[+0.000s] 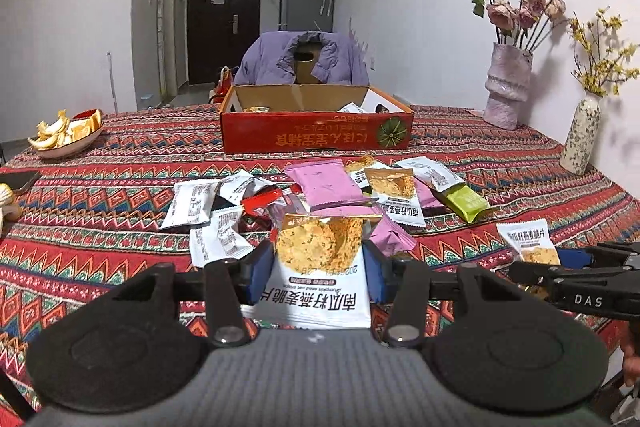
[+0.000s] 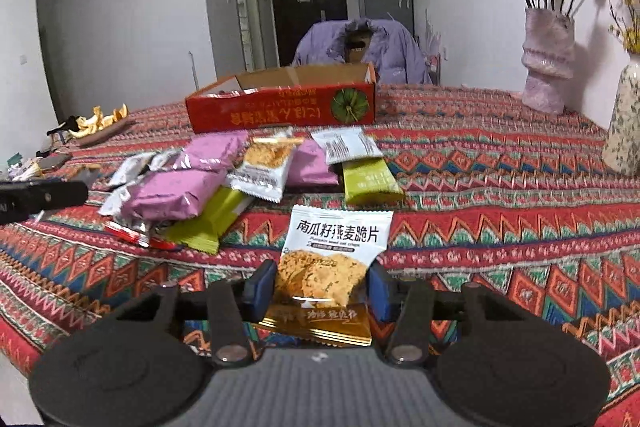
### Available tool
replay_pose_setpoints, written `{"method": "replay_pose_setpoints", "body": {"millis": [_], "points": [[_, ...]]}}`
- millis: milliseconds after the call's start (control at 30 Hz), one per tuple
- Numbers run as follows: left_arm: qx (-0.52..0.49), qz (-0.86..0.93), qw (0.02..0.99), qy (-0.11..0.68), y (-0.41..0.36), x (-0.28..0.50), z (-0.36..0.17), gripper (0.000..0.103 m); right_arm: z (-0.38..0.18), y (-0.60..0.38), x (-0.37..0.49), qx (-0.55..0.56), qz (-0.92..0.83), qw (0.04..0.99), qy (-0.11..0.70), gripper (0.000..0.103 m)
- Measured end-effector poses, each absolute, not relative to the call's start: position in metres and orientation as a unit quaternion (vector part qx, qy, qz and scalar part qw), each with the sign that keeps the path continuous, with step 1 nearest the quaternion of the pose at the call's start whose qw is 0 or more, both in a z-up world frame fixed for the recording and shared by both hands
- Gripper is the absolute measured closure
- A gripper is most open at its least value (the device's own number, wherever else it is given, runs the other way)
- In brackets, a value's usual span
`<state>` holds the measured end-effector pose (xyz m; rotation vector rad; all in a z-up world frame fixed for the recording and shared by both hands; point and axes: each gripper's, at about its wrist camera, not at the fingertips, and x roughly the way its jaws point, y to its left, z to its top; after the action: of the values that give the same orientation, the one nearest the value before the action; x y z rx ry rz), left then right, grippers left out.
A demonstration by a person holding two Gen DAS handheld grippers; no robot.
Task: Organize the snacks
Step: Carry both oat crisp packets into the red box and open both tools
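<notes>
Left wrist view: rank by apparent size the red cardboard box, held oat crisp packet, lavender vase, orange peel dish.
1. red cardboard box
2. oat crisp packet in the left gripper, inflated by nearness
3. lavender vase
4. orange peel dish
Vase and dish are close; order unsure.

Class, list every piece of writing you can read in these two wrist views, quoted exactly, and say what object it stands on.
"南瓜籽燕麦脆片": white oat crisp packet between the right gripper fingers.
"南瓜籽燕麦脆片", upside down: packet in the left gripper.
"DAS": right gripper's arm, seen from the left wrist view.
Too blurred to read: the red box lettering, small English lines, gold strip script and the other wrappers.
</notes>
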<state>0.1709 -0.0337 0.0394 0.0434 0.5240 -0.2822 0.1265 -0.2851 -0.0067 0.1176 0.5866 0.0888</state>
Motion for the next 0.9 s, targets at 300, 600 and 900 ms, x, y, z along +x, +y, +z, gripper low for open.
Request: {"method": "replay_pose_setpoints", "body": {"millis": [300, 600, 900], "points": [[-0.020, -0.194, 0.955, 0.225, -0.009, 0.237, 0.128, 0.055, 0.092, -0.330, 0.181, 0.058, 0.132, 0.966, 0.215, 0.056], [0.007, -0.167, 0.953, 0.251, -0.044, 0.417, 0.191, 0.055, 0.175, -0.340, 0.367, 0.051, 0.181, 0.950, 0.250, 0.056], [0.015, -0.110, 0.937, 0.333, -0.086, 0.619, 0.149, 0.055, 0.132, -0.300, 0.592, 0.036, 0.152, 0.921, 0.356, 0.056]]}}
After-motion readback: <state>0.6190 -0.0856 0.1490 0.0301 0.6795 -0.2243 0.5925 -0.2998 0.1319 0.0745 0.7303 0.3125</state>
